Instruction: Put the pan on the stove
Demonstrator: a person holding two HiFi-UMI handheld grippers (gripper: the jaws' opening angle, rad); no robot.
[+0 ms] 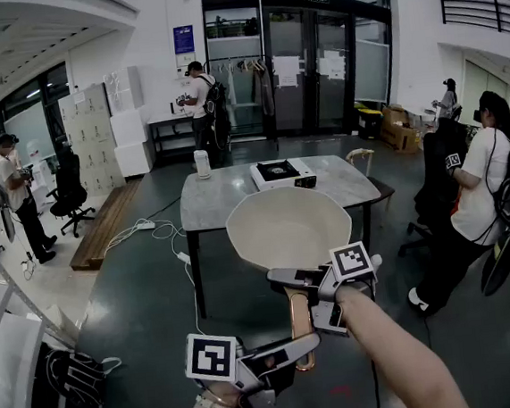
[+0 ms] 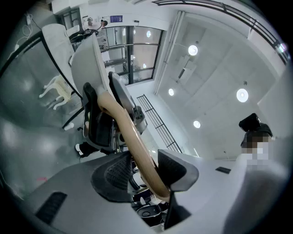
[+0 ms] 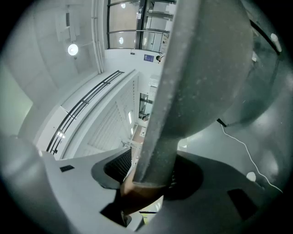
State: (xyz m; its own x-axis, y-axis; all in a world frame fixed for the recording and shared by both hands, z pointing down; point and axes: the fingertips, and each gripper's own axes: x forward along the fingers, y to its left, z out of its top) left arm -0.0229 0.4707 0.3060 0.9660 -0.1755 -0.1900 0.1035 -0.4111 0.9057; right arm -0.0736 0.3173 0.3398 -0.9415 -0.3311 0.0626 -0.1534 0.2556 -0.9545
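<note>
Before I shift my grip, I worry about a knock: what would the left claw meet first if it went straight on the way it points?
The pan's handle, which the left claw clamps. Past it that gripper's view shows only ceiling, so the way looks free, though depth is unclear.

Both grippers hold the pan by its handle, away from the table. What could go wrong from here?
1. The left gripper and right gripper both clamp only the wooden handle; the pan hangs ahead and might twist in the jaws.
2. The stove sits far back on the table; the pan's rim could strike the table's edge.
</note>
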